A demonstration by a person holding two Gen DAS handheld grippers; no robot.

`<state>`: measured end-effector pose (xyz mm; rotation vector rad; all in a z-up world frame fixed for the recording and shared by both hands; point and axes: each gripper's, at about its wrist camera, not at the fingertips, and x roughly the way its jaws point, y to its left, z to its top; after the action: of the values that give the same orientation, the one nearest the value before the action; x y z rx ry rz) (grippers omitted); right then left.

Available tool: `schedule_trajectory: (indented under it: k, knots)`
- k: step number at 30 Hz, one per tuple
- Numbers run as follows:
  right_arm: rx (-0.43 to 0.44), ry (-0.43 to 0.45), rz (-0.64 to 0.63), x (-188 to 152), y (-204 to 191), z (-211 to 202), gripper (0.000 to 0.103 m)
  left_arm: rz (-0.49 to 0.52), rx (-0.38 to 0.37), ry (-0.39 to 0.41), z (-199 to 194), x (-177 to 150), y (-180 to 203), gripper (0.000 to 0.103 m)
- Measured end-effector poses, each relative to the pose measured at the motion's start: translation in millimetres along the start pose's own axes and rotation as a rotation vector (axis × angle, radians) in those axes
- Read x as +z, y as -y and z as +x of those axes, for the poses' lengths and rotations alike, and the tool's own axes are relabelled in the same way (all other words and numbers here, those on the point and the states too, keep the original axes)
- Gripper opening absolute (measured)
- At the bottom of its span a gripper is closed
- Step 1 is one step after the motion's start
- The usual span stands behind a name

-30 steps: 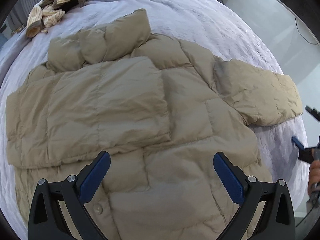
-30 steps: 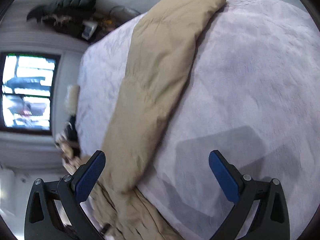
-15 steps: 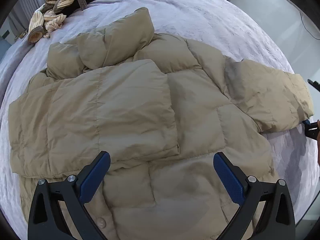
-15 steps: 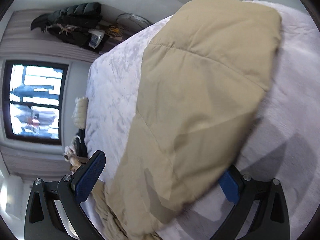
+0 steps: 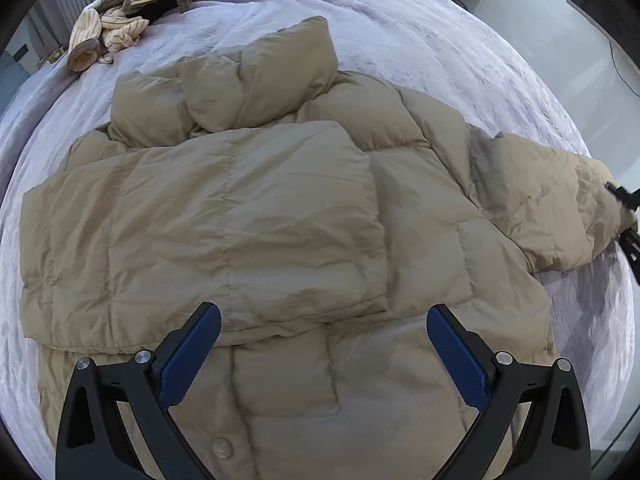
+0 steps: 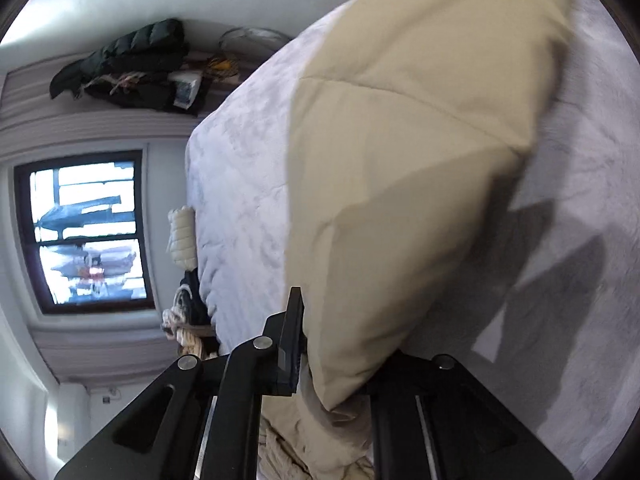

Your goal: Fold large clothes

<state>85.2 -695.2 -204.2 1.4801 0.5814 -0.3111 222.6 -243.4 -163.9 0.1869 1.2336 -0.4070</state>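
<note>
Left wrist view. Your left gripper [image 5: 323,354] hovers with its jaws wide open and nothing between them, above the near, buttoned front of the tan puffer jacket [image 5: 248,216], which lies spread on the bed [image 5: 420,40]. One sleeve is already folded across the chest; the other sleeve [image 5: 544,208] still reaches out to the right, and at its cuff your right gripper [image 5: 624,216] shows only as a dark edge at the frame's border. A pile of other clothes [image 5: 116,24] sits at the far left of the bed, well apart from the jacket.

Right wrist view. Your right gripper [image 6: 332,364] has its jaws closing on the sleeve's cuff [image 6: 344,368], which lies pinched between them, while the rest of the sleeve [image 6: 400,160] runs away from the camera over the bed [image 6: 240,184].

Risk. The padding is thick and slippery, so a shallow bite on the cuff could slide off once you lift. Pulling before the jaws have settled could drag the whole jacket and undo the folded sleeve, since the left gripper pins nothing down.
</note>
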Motion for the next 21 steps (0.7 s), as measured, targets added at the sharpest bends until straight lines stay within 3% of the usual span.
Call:
schedule_trajectory:
  k: [6, 12, 17, 21]
  knots:
    - [0.026, -0.039, -0.154, -32, -64, 2, 0.012, -0.043, -0.015, 0.017, -10, -3, -29, 0.103]
    - [0.034, -0.112, -0.395, -92, -148, 31, 0.012, -0.075, 0.022, 0.058, -24, -8, -68, 0.103]
    - [-0.008, -0.199, -0.754, -186, -222, 72, 0.012, -0.142, 0.052, 0.09, -34, -13, -114, 0.103]
    - [-0.065, -0.296, -1.017, -274, -242, 109, 0.012, -0.208, 0.104, 0.123, -39, -19, -158, 0.103]
